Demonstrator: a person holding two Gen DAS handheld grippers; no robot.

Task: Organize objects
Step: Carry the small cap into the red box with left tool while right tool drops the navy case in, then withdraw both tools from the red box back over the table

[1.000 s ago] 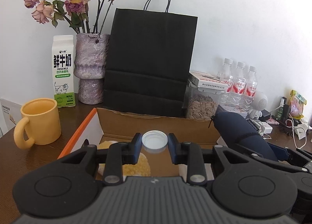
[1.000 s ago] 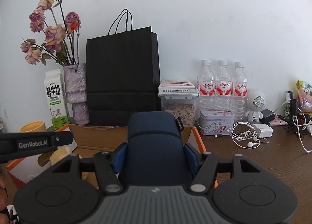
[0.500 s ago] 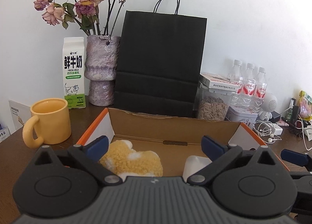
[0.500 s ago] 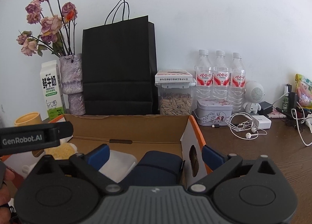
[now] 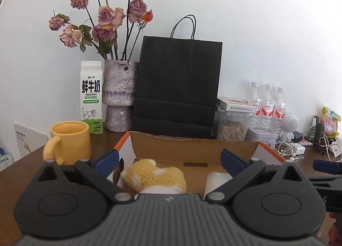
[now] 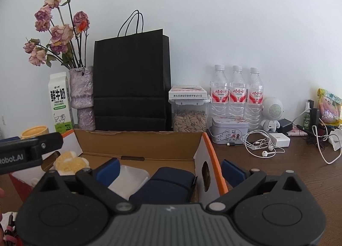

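milk carton (image 5: 91,96) reading "fresh milk" and "3.3", left hand-held gripper (image 6: 20,156) marked, seemingly, "robot.ai"

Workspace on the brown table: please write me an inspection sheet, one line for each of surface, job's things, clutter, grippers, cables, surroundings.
Surface: brown wooden table, bare in front of the cables.
Job's things: open cardboard box holds a yellow plush toy, a white container and a dark blue case.
Clutter: yellow mug, milk carton, vase of dried roses, black paper bag, jar of seeds, three water bottles, tin, white speaker.
Grippers: left gripper open, nothing between its jaws; right gripper open above the box's right side, holding nothing.
Cables: white earphones and charger, loose.
Surroundings: plain white wall.
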